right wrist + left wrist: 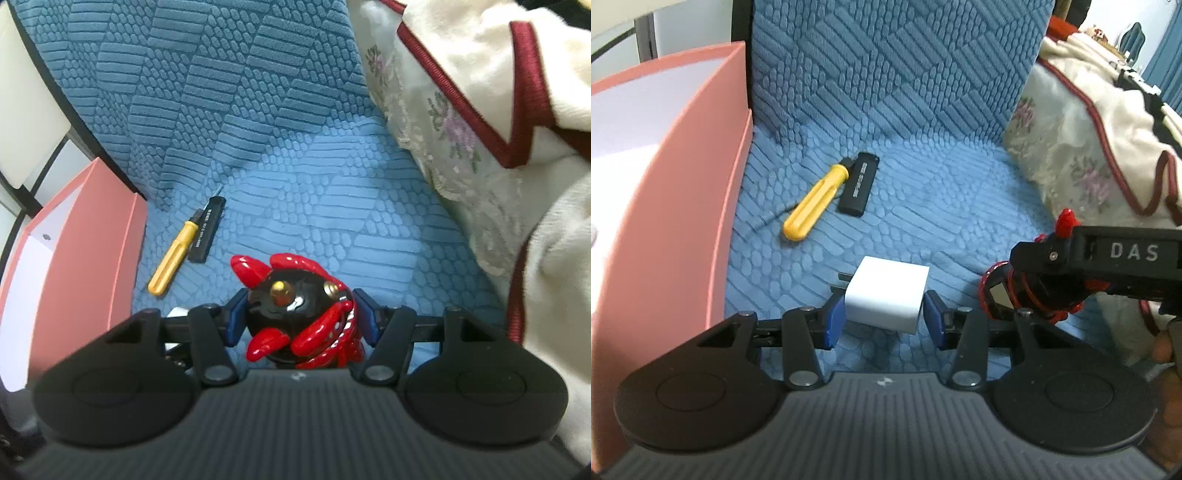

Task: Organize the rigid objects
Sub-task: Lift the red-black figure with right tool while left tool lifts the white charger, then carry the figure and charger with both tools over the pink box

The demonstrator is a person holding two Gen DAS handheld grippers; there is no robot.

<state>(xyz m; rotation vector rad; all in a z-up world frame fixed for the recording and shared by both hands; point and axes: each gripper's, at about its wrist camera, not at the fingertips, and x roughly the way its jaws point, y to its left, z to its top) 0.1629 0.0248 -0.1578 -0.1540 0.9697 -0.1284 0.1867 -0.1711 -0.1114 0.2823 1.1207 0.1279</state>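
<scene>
Off to the left gripper's [884,317] left side stands a pink box [701,192], its tall wall running alongside the blue textured cushion [923,184]. Ahead of this gripper and a little left, a yellow-handled screwdriver [816,201] lies on the cushion, with a black lighter [859,184] just beside it on its right. Directly between the blue pads [834,321] sits a white charger cube [888,297], resting on the cushion; the left pad is at its side while the right one shows a slight gap, so the jaws are narrowed around it but not clearly clamped. To the right of this gripper the right gripper [299,317] reaches in from the side, closed on a red and black figurine [299,306], which fills the space between its pads. Beyond it, on the far right, a cream floral pillow [1071,147] with dark red piping leans on the cushion.
</scene>
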